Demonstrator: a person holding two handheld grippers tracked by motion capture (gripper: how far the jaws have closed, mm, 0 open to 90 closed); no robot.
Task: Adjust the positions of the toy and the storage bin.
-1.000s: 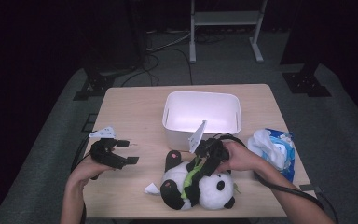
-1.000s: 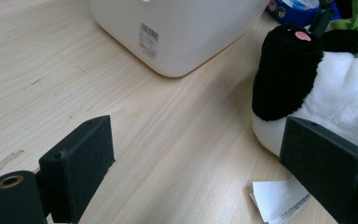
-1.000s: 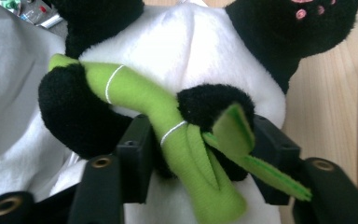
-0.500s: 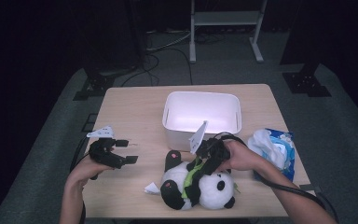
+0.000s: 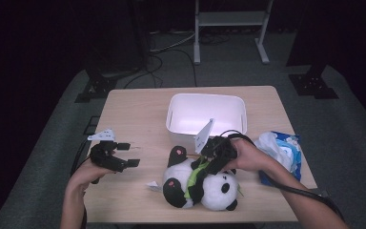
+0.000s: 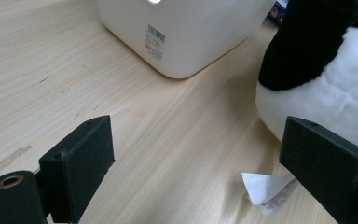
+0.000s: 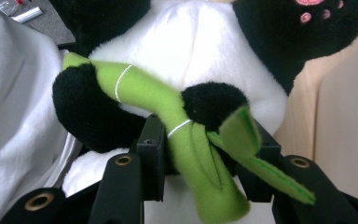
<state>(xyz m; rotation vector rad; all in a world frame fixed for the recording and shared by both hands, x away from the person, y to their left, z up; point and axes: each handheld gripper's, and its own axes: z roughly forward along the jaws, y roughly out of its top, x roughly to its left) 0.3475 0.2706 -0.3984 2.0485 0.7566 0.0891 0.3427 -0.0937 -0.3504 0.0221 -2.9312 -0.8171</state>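
On table, panda [image 5: 205, 181] lengthwise, head rightward

Barcode sticker [image 6: 155, 41]: upper middle of the left gripper view, on the white bin's [image 6: 186, 32] outer wall; bars and tiny print lines, too small to read.
Paper tag [image 6: 266, 190]: lower right there, beside the plush panda [image 6: 326, 79]; print illegible.
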